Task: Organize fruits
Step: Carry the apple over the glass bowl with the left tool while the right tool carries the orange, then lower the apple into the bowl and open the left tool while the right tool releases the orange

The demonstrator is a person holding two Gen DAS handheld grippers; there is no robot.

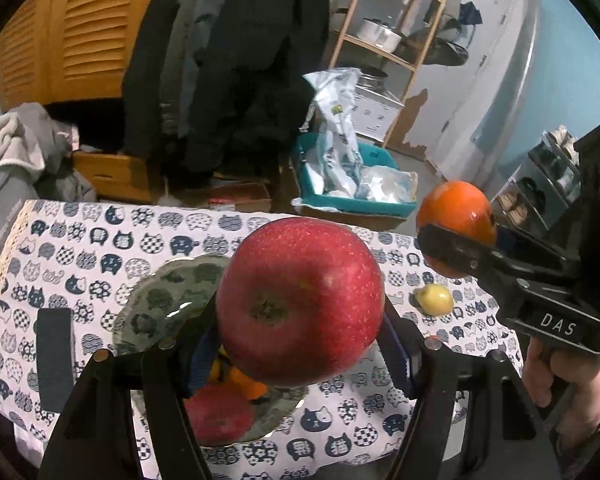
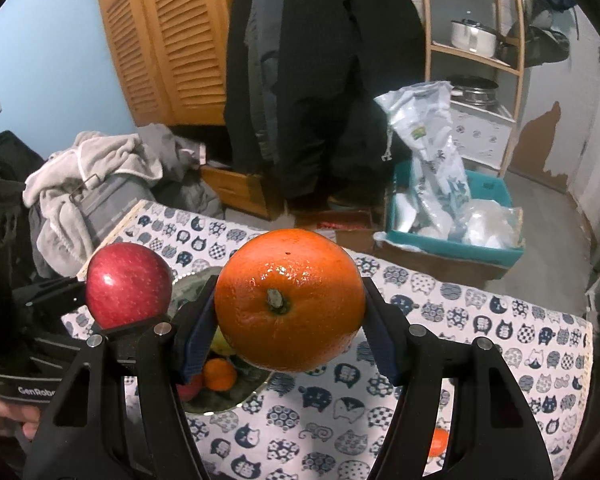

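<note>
Fruits are in both my grippers: the left gripper (image 1: 300, 332) is clamped on a red apple (image 1: 300, 300), held above the patterned plate (image 1: 159, 300) that already carries an apple and small oranges. To its right, my right gripper (image 2: 289, 340) pinches a big orange (image 2: 289, 300) over the cat-print tablecloth (image 2: 480, 340). A yellow fruit (image 1: 435, 298) lies loose there. I judge either round fruit could slip from the pads, or roll off the crowded plate.

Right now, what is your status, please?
Left gripper shut on apple, right gripper shut on orange. Both raised over plate. Plate already holds fruit. Nothing in the way.
</note>
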